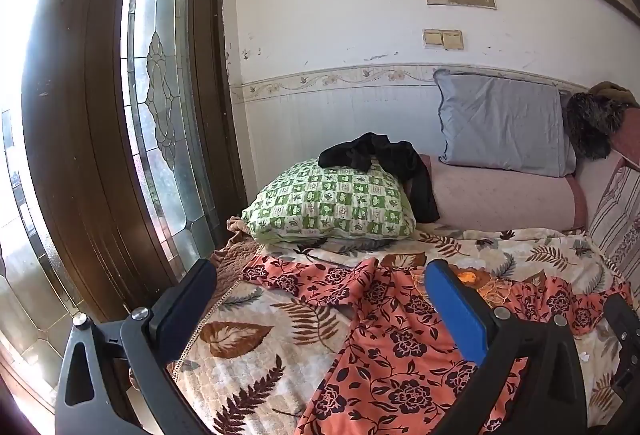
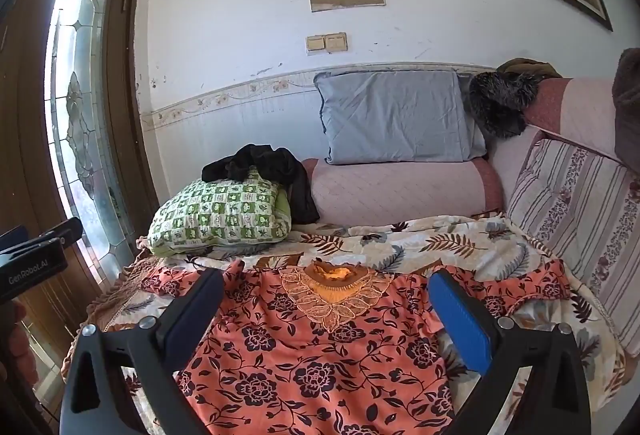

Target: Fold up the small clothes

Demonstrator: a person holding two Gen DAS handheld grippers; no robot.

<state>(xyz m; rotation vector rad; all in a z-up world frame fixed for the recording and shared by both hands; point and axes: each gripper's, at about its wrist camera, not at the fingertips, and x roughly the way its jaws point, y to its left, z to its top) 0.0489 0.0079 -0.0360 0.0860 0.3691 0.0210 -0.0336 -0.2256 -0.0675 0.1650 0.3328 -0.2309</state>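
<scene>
An orange top with dark flowers [image 2: 312, 367] lies spread on the leaf-print bedspread [image 2: 440, 239], its embroidered neckline [image 2: 332, 295] at the far end and sleeves out to both sides. It also shows in the left wrist view [image 1: 396, 347], a bit rumpled. My left gripper [image 1: 320, 299] is open, above the top's left sleeve and side. My right gripper [image 2: 326, 315] is open, above the top's chest, holding nothing. The left gripper's body [image 2: 36, 259] shows at the left edge of the right wrist view.
A green checked pillow [image 2: 220, 219] with a black garment [image 2: 260, 165] on it lies at the back left. A grey pillow [image 2: 396, 115] rests on a pink bolster [image 2: 400, 191]. A striped cushion [image 2: 576, 211] is on the right. A glass-panelled door [image 1: 160, 95] stands left.
</scene>
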